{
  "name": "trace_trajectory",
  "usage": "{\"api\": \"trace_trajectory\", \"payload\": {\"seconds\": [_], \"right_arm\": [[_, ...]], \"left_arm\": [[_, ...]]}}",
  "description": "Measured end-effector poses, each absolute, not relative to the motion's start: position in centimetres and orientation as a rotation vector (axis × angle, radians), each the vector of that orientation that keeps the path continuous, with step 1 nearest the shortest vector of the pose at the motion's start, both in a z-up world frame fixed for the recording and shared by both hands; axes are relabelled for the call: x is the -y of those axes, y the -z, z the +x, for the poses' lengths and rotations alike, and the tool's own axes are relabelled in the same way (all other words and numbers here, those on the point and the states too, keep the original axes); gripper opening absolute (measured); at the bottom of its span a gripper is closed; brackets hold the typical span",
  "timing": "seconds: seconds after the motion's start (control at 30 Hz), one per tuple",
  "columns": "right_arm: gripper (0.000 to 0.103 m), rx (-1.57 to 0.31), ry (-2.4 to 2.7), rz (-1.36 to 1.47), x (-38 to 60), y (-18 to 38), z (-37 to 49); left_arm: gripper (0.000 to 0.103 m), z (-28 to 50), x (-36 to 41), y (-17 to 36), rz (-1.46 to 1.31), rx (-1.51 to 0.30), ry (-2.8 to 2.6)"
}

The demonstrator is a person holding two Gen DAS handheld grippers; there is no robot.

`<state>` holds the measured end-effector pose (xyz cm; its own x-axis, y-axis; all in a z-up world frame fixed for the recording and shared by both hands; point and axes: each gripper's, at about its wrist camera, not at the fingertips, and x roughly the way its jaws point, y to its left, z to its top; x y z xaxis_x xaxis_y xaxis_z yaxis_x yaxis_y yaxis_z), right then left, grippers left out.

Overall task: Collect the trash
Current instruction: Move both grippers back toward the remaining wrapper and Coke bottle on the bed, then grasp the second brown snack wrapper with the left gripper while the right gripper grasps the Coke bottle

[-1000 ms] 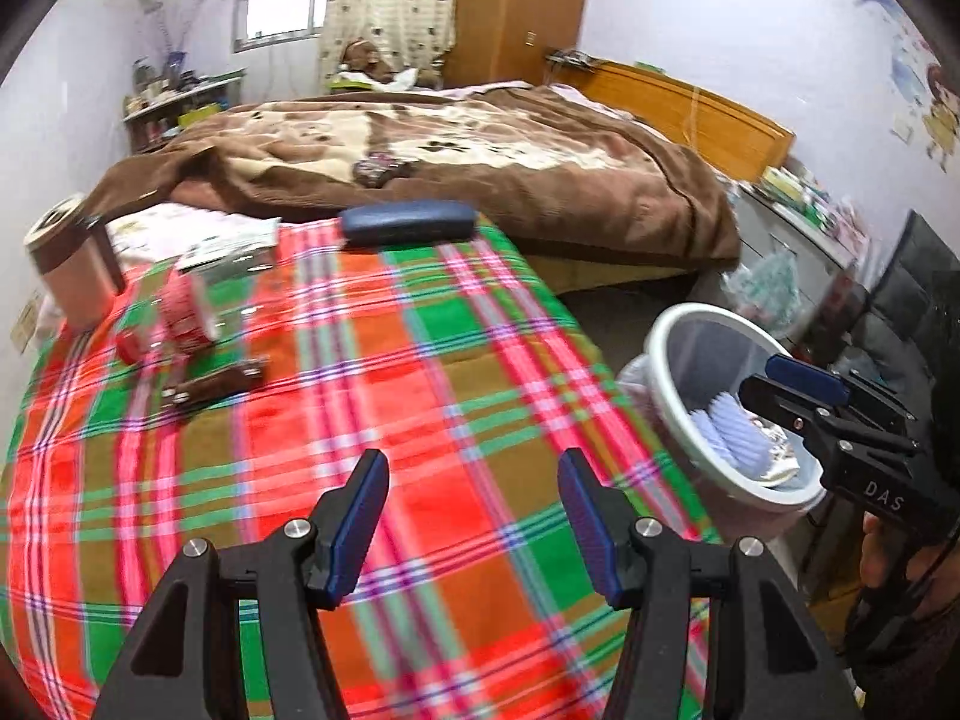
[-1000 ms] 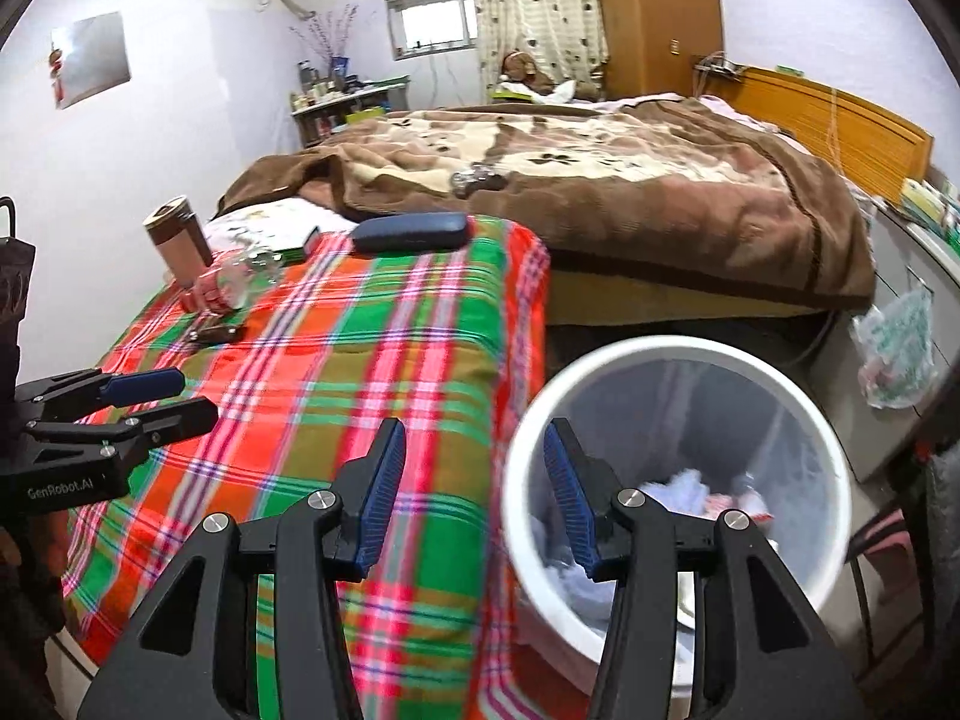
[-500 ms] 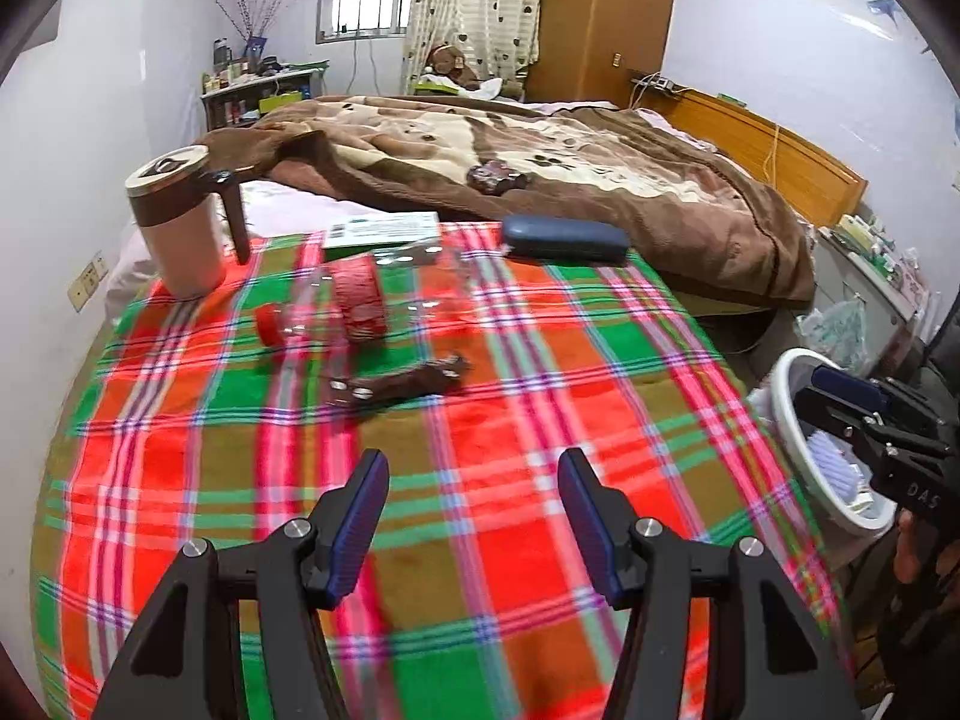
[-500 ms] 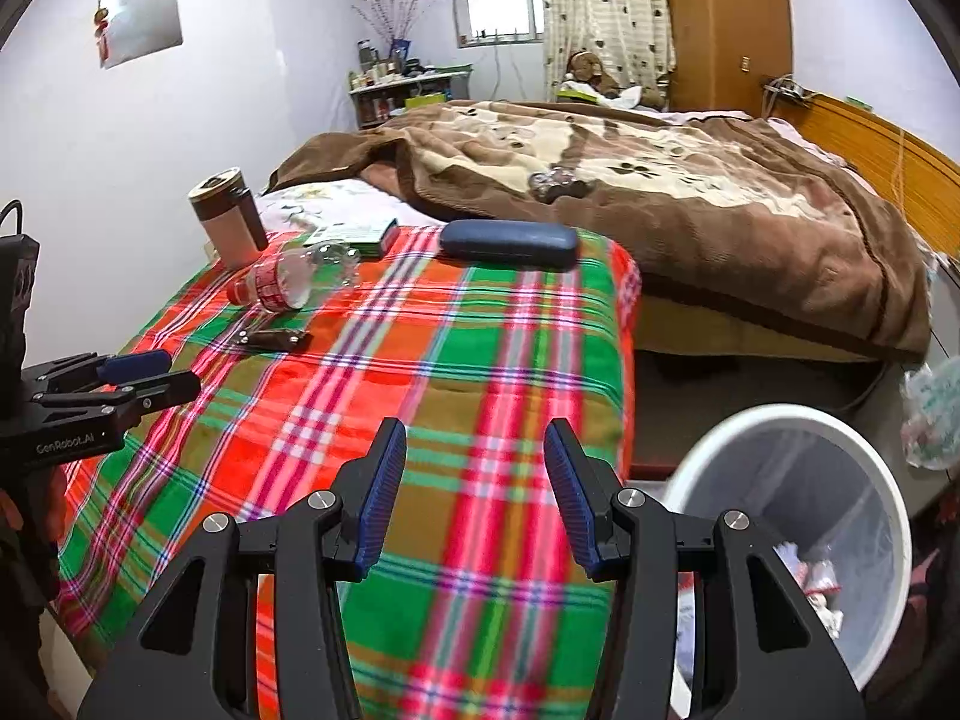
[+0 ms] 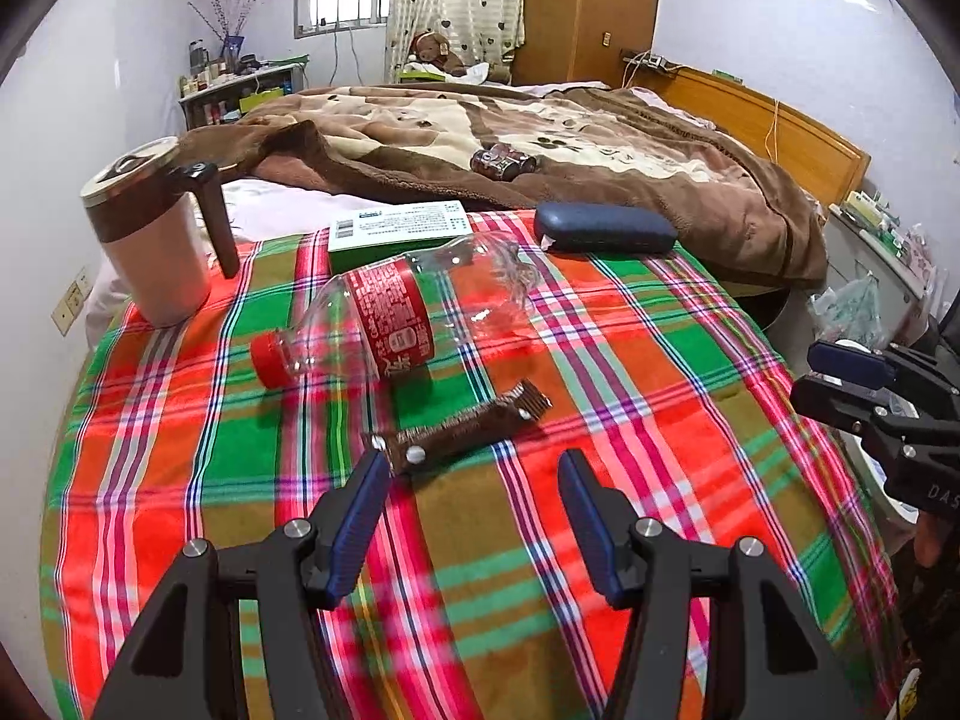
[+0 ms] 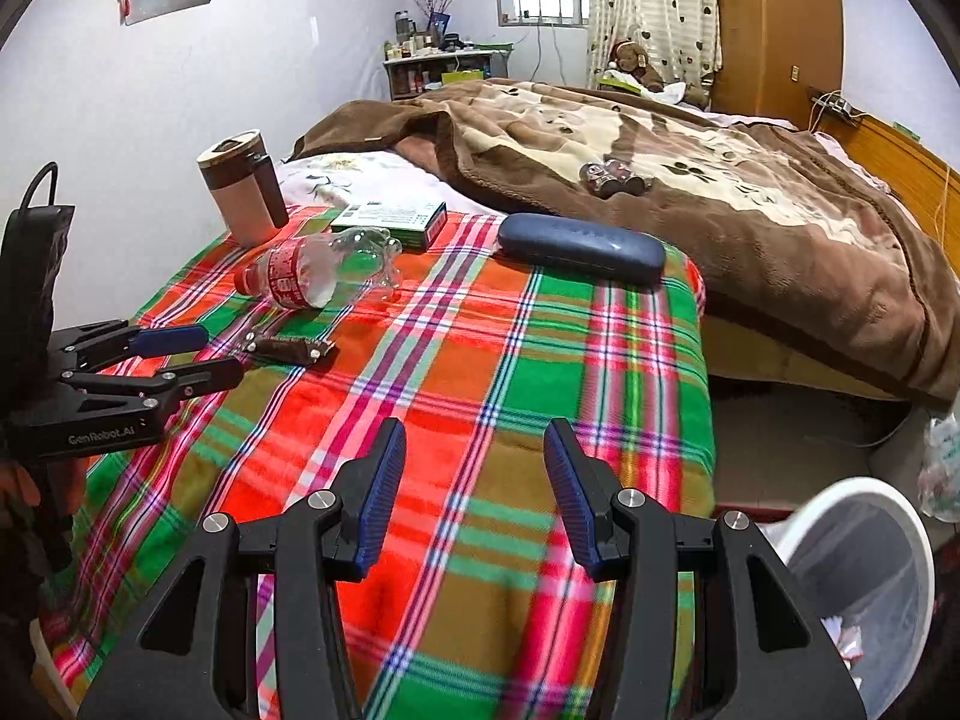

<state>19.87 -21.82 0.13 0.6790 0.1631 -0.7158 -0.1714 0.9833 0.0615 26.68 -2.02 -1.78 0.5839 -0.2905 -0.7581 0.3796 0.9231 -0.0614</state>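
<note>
- Brown snack wrapper (image 5: 459, 429) lies on the plaid cloth (image 5: 600, 360) just ahead of the left gripper (image 5: 471, 519), nearest its left tip; jaws part-open, nothing between them.
- Right gripper (image 6: 474, 489): jaws likewise part-open and empty, well short of any trash; the white bin (image 6: 864, 588) sits low to its right.
- Judged step: reaching for the next piece. Next, centre the jaws over the wrapper and close.
- Beyond lies the empty bottle (image 5: 390, 315), also trash.
- Against a second ago, both views have swung from the bin to the clutter.

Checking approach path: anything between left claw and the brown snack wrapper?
Nothing: only bare plaid cloth between left claw and wrapper, in the left wrist view.
</note>
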Motion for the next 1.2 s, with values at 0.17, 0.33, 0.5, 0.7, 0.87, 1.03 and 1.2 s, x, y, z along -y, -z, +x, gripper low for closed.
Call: {"api": "trace_trajectory", "payload": {"seconds": [0.17,0.33,0.5,0.7,0.87,1.03,1.2], "right_arm": [[0.049,-0.810,-0.197,-0.018,21.2,0.0,21.4],[0.049,-0.814,-0.203,-0.016,20.8,0.1,22.5],[0.049,-0.822,-0.209,-0.020,20.4,0.4,23.2],[0.049,-0.834,-0.211,-0.019,20.2,0.9,23.9],[0.049,-0.843,-0.212,-0.022,19.9,1.2,24.5],[0.049,-0.845,-0.217,-0.030,19.3,1.3,24.9],[0.049,-0.852,-0.221,-0.030,19.0,1.5,25.1]], "left_arm": [[0.058,28.5,2.5,2.4,0.149,-0.858,0.418],[0.058,30.1,3.0,3.1,0.180,-0.868,0.445],[0.058,31.0,3.7,4.3,0.215,-0.896,0.460],[0.058,31.8,4.1,5.8,0.240,-0.931,0.464],[0.054,31.7,4.4,6.1,0.260,-0.916,0.476],[0.038,31.4,4.8,6.1,0.264,-0.909,0.505],[0.024,31.0,4.9,6.0,0.273,-0.903,0.520]]}}
